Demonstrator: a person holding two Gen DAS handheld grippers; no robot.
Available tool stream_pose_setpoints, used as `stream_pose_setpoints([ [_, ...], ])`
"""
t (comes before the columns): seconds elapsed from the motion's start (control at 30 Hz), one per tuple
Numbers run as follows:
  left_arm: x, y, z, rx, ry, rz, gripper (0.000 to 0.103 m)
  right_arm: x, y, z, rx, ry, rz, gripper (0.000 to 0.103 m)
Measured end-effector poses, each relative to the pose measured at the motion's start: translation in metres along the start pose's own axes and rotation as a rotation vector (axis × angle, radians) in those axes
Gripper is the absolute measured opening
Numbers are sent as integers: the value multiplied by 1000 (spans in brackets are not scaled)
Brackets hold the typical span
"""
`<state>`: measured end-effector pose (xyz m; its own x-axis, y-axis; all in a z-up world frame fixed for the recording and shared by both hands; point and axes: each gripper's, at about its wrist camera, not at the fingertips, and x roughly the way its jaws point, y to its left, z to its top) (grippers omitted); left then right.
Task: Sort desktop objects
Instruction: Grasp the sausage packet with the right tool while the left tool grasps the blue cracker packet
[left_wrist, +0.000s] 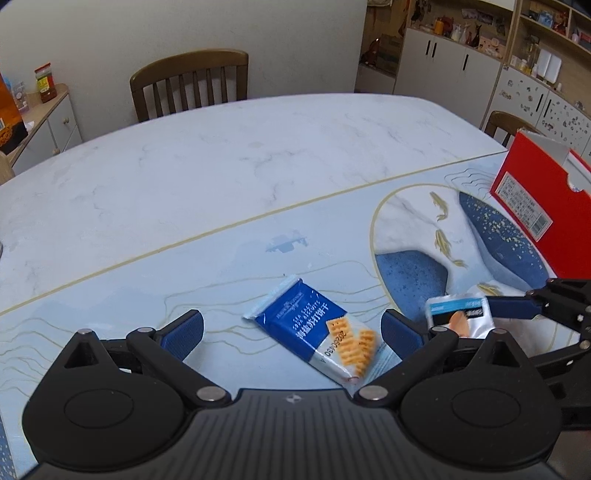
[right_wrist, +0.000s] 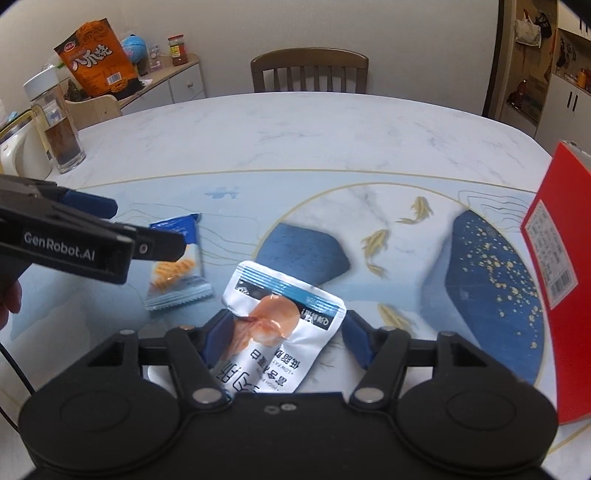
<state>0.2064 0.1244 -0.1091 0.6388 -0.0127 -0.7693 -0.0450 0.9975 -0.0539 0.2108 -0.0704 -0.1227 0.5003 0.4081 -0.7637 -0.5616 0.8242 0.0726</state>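
- The right gripper (right_wrist: 282, 332) has its fingers spread around the white pouch (right_wrist: 280, 325), which seems to lie on the surface, not yet pinched.
- The left gripper (left_wrist: 291, 328) hovers with fingers spread over the blue cracker packet (left_wrist: 317, 332) near the surface's front edge.
- The red box (right_wrist: 554, 280) stands at the right edge; neither packet is sorted yet.

On the left gripper (right_wrist: 147, 236) you can read "GenRobot.AI". The blue cracker packet (left_wrist: 325, 332) carries the number "20250430". The white pouch (right_wrist: 280, 325) shows "LOW FAT"; its Chinese print and the orange snack bag (right_wrist: 98, 55) lettering stay unclear.
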Motion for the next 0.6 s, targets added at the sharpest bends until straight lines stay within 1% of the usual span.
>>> stream_pose_setpoints([
  [0.23,10,-5,0,-87,41,21,103,-6,-19,-1,20,-2,-27,60],
  [0.37,13,-13,1,-93,45,60,102,-11,-27,-1,20,-5,-38,56],
  [0.47,15,-16,1,-103,48,68,102,-12,-31,-1,29,-9,-41,56],
  [0.5,16,-18,1,-100,48,71,99,-12,-33,-1,31,-10,-42,56],
  [0.53,17,-19,0,-96,52,71,92,-13,-35,-2,34,-11,-44,56],
  [0.6,19,-22,0,-88,54,69,85,-13,-40,-2,41,-12,-49,56],
])
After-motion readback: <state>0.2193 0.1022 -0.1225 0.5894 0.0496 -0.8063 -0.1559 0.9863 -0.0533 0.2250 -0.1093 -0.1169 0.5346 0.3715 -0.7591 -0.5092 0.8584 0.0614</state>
